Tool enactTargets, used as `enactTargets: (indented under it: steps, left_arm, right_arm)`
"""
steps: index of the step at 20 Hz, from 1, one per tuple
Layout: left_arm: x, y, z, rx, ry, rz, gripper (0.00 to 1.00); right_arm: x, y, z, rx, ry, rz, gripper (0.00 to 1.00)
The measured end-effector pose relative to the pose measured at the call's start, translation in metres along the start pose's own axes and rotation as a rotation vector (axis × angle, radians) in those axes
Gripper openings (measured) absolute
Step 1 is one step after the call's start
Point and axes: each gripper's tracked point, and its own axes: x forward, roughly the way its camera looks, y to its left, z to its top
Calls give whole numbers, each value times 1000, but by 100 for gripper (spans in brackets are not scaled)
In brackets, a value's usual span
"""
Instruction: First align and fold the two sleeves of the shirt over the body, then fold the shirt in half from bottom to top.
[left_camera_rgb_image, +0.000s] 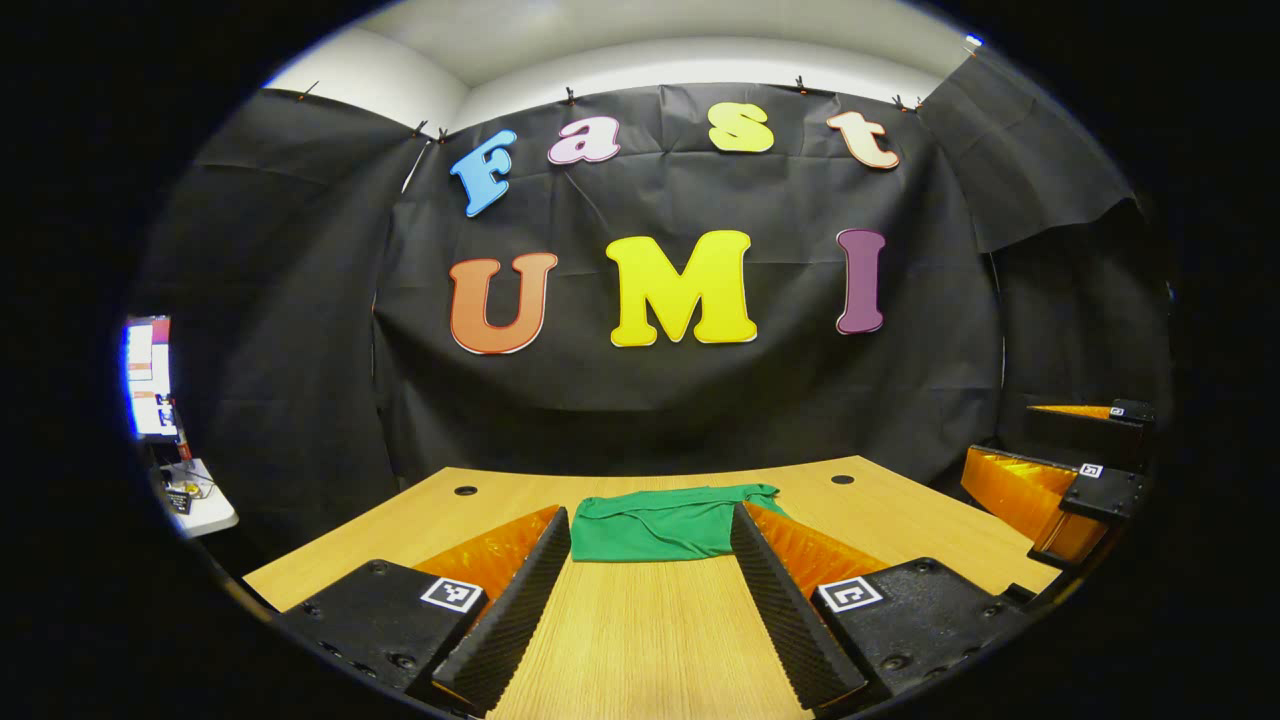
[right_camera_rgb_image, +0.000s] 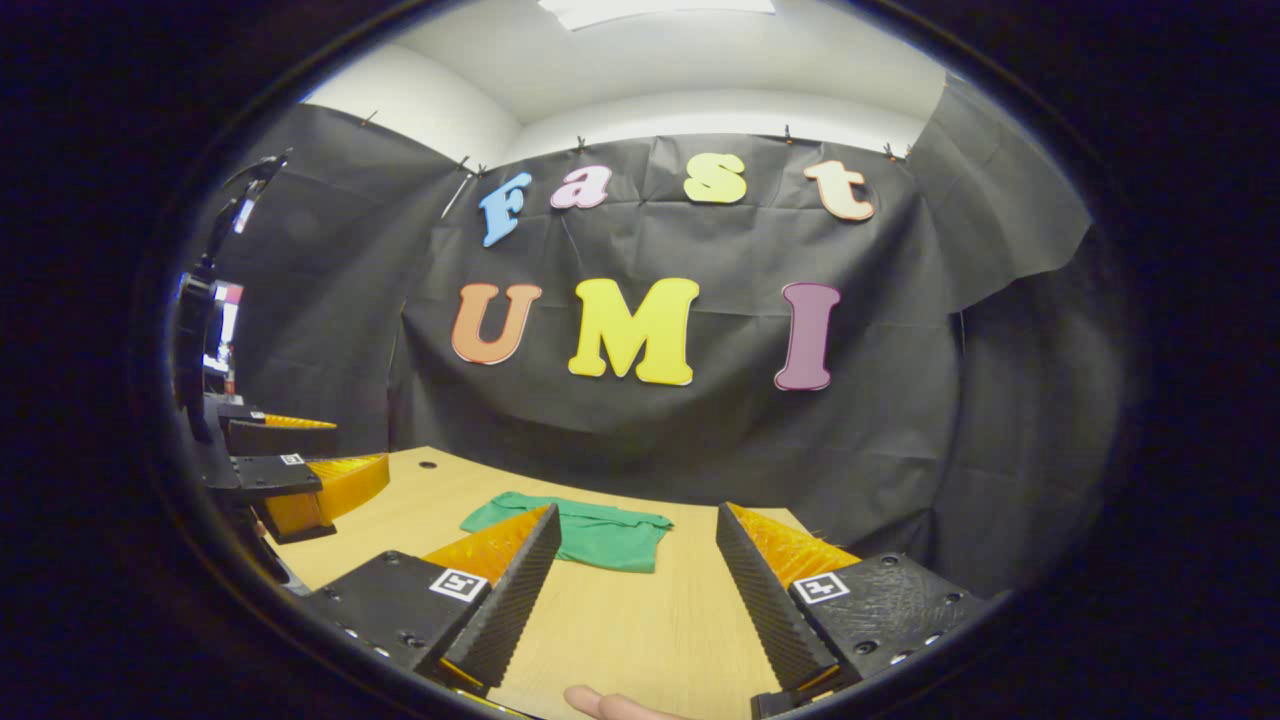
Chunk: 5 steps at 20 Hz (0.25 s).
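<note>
The green shirt (left_camera_rgb_image: 660, 525) lies on the wooden table (left_camera_rgb_image: 650, 640) as a compact folded bundle, a short way beyond my left gripper (left_camera_rgb_image: 650, 512). That gripper is open and holds nothing. In the right gripper view the shirt (right_camera_rgb_image: 590, 535) lies ahead and left of centre, partly hidden by a finger. My right gripper (right_camera_rgb_image: 636, 512) is open too, hovering over bare table (right_camera_rgb_image: 640, 620), apart from the cloth. Each view also catches the other gripper off to the side: the right gripper (left_camera_rgb_image: 1020, 450) and the left gripper (right_camera_rgb_image: 330, 450), both with fingers apart.
Two round cable holes (left_camera_rgb_image: 466, 491) (left_camera_rgb_image: 842, 479) sit near the table's far edge against the black cloth wall. A lit screen (left_camera_rgb_image: 150, 380) and a small white stand (left_camera_rgb_image: 200, 500) are off to the left. A person's fingertip (right_camera_rgb_image: 610, 705) shows at the bottom.
</note>
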Motion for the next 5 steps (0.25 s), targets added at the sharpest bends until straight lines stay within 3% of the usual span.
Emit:
enactTargets:
  steps: [5]
  left_arm:
    - [2, 13, 4, -44, -18, 27, 100]
  right_arm:
    - [2, 6, -6, 33, 21, 6, 95]
